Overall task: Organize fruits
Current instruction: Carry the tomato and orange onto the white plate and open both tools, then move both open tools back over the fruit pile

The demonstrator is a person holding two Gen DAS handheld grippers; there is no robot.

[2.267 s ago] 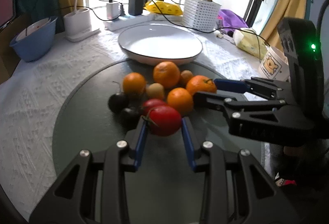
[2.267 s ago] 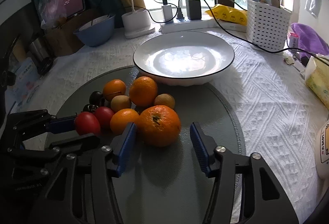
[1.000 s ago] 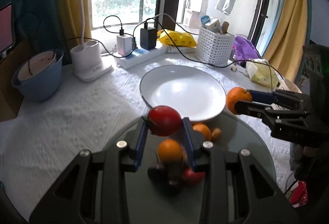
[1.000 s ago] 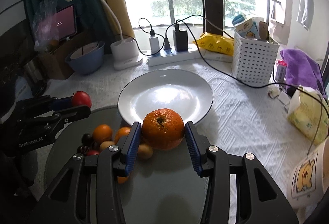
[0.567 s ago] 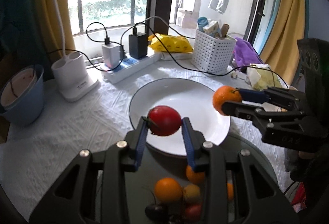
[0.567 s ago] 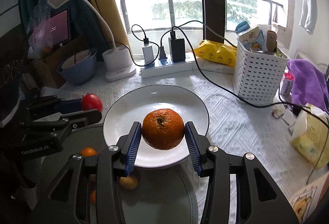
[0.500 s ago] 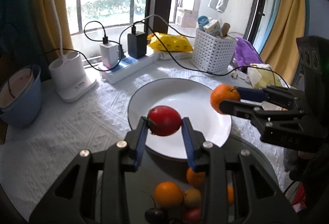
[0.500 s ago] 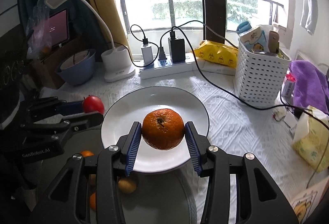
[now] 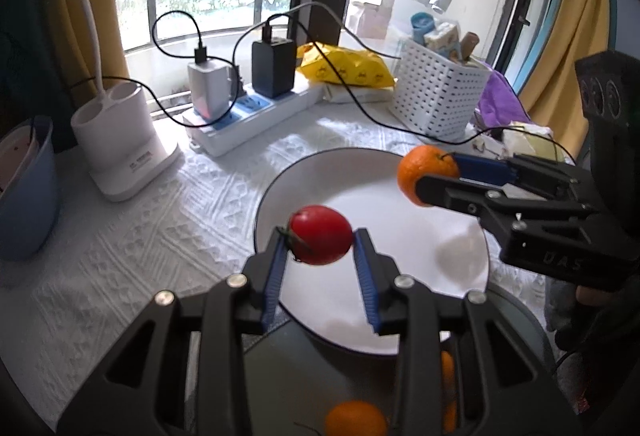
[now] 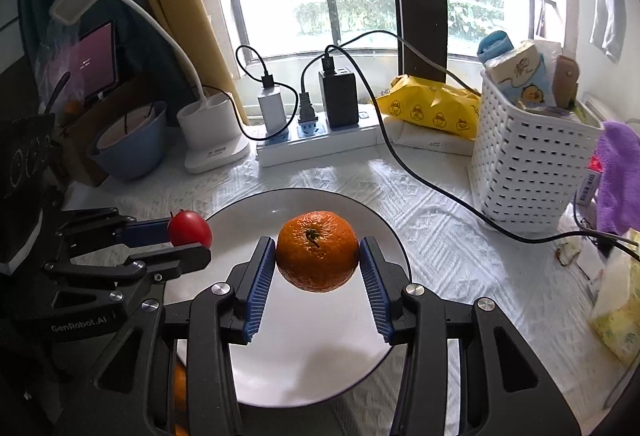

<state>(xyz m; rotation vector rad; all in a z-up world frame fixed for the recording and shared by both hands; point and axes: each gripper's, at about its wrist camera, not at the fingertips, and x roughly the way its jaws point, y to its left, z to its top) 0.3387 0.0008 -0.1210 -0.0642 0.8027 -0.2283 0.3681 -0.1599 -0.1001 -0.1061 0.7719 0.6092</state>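
Two black, angular plastic grippers with ribbed blue pads hang side by side above a wide, round white plate with a thin dark rim, its glossy surface bare. The left gripper is clamped on a smooth, shiny red tomato with a small green stem, held in the air over the plate's near left part. The right gripper grasps a round orange with dimpled, pebbly skin and a dark stem scar, held over the middle of the plate.

The plate sits on a white tablecloth with a raised woven pattern. At its near edge lies a dark, smooth round mat, where more oranges rest low in the left view, partly hidden by the gripper.

Behind the plate stand a white power strip with chargers and looping black cables, a white lamp base with a curved neck, a blue bowl, a crinkly yellow packet and a white perforated plastic basket stuffed with small packs.
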